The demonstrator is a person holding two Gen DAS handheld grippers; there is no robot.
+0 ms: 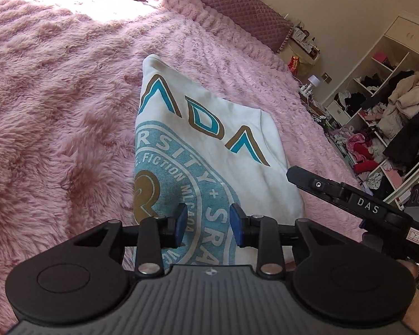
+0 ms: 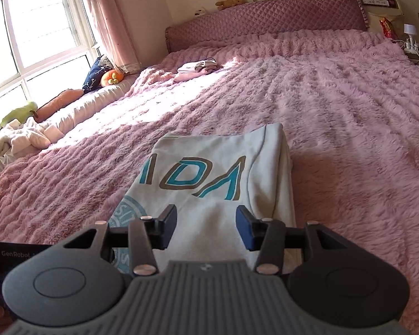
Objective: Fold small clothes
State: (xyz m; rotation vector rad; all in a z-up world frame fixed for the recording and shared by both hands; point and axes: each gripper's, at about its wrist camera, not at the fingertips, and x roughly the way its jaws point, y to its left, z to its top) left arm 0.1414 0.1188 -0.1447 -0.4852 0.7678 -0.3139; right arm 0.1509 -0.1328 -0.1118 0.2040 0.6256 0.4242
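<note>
- Bed (image 2: 335, 117): pink shag blanket over the whole top, quilted mauve headboard (image 2: 265, 14) at the far end, sun patch toward the window side.
- White sweatshirt (image 2: 223, 173): folded into a narrow rectangle, flat on the blanket near the bed's near edge; teal-and-tan lettering and a round pale-blue crest face up.
- Small folded pink pile (image 2: 195, 68): far up the bed, well apart.
- Left tool (image 1: 209, 224): jaws partly open over the crest, gripping nothing.
- Right tool (image 2: 206, 227): jaws partly open above the sweatshirt's plain white part, empty.
</note>
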